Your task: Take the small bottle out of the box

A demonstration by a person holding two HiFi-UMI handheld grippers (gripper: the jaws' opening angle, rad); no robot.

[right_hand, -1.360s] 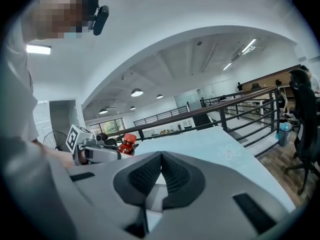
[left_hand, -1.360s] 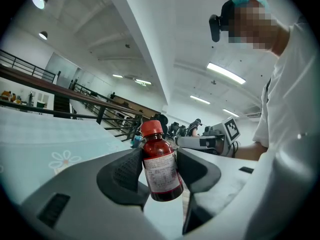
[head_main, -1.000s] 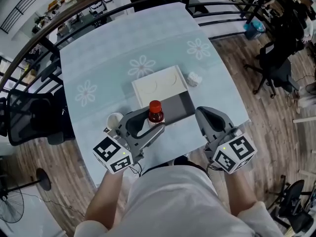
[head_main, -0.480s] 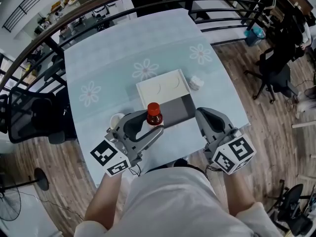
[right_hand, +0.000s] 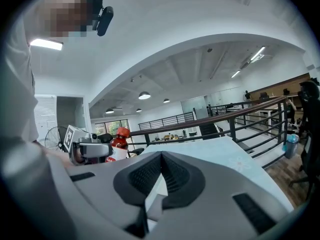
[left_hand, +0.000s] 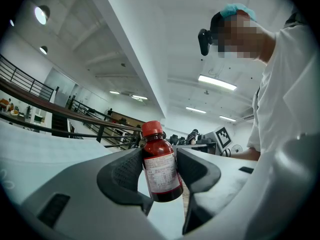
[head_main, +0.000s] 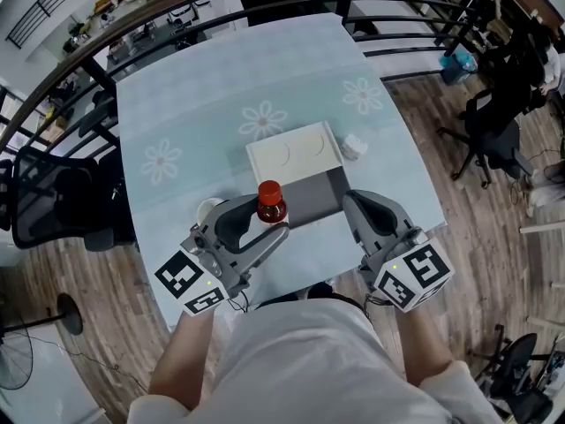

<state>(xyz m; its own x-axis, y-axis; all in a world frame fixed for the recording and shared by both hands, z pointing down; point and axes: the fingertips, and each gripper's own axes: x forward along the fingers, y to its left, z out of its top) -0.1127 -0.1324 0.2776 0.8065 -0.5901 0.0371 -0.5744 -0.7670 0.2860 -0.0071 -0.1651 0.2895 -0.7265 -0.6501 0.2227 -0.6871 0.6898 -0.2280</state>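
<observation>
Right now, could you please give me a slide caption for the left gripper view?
Left gripper shut on the red-capped bottle, its pads pressing the labelled sides.

Your table (head_main: 194,104) carries the box (head_main: 305,153) at its centre. A small object (head_main: 353,146) sits just right of the box's far half. Your left gripper (head_main: 269,216) stands at the box's near left corner, with the small bottle (head_main: 270,201) upright between its jaws. What appears to be a cup (head_main: 207,208) lies just left of that gripper, partly hidden behind it. Your right gripper (head_main: 364,203) is just beside the box's near right corner, over the table's near edge.
</observation>
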